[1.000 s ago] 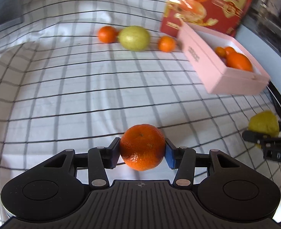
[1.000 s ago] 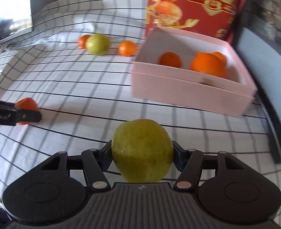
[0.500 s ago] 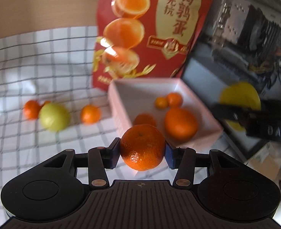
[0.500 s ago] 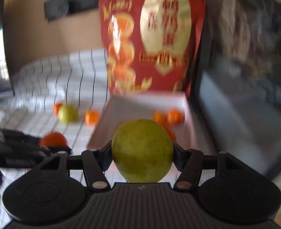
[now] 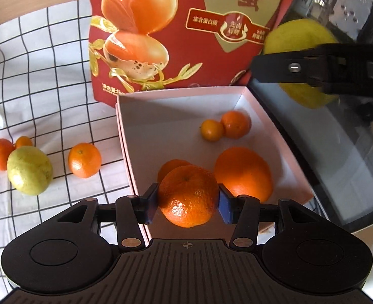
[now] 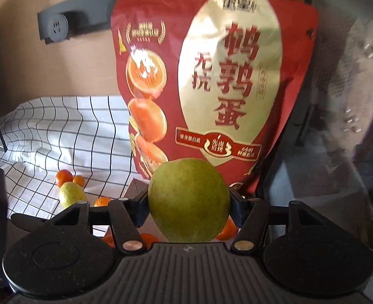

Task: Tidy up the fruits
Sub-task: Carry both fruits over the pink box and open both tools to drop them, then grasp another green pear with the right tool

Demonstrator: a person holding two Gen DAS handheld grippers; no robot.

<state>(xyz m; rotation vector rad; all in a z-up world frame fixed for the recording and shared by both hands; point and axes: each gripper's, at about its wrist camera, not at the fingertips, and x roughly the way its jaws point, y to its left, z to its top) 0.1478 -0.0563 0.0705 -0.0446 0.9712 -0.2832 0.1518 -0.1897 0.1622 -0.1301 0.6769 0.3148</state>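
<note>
Left tongs [image 5: 188, 204] clamped on a tangerine [image 5: 188, 195], hanging just over the near end of the pink box [image 5: 125, 136], open floor ahead and below. Right tongs [image 6: 189, 209] clamped on a green pear [image 6: 189, 200], higher, farther right; left nearer for dropping.

Seven oranges [image 5: 188, 199] (four in box [image 5: 125, 136]), two green fruits [image 5: 29, 169], one red bag [image 5: 186, 25].
</note>
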